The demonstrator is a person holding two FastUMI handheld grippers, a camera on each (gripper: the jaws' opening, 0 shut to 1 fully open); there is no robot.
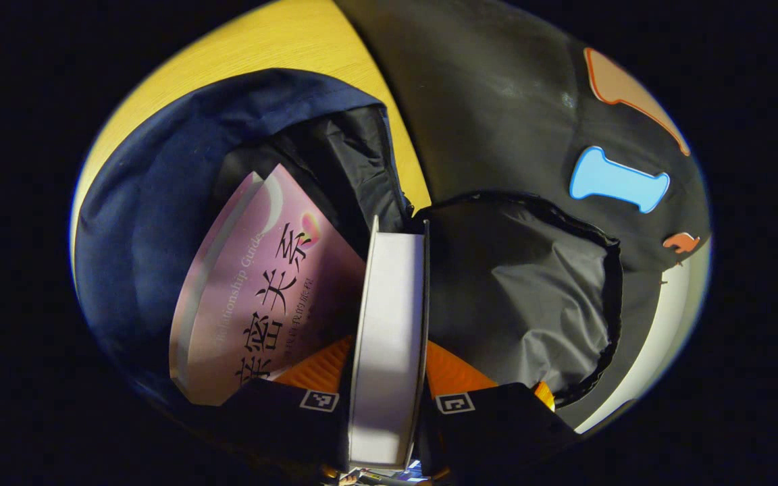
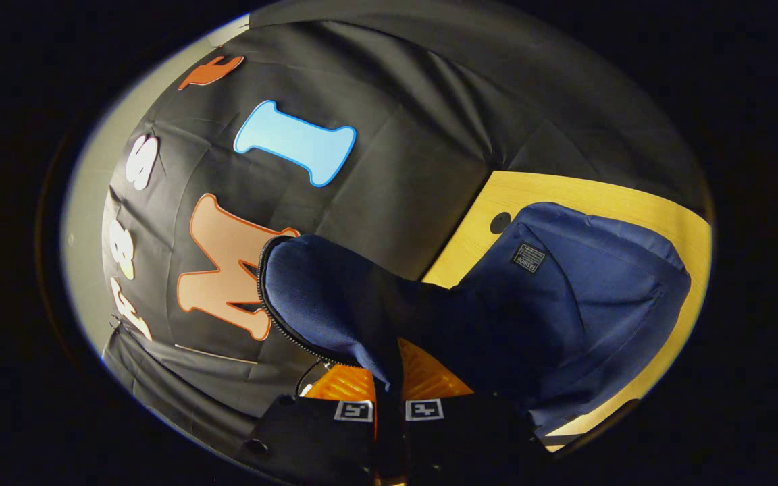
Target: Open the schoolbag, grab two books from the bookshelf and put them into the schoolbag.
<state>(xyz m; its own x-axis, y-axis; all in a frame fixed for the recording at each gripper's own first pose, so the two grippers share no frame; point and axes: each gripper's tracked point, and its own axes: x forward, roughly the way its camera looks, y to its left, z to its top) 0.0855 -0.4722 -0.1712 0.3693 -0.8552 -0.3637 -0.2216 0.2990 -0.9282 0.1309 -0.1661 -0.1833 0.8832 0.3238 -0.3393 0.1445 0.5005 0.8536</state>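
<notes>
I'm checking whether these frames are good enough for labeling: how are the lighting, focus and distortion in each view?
Left gripper view: dim and warm; the pink book in the schoolbag stays sharp, while the white book held by the left tongs is soft and shadowed low down; fisheye bends the table edge. Right gripper view: evenly lit, no glare, the bag flap in the right tongs is sharp.

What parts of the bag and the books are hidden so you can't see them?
- Second book, left gripper view: only its page edge faces the camera, so its cover is hidden; the left gripper covers its lower end.
- Pink book, same view: its lower part sits behind the gripper fingers.
- Schoolbag, right gripper view: its flap, pinched by the right gripper, blocks the inside.
</notes>
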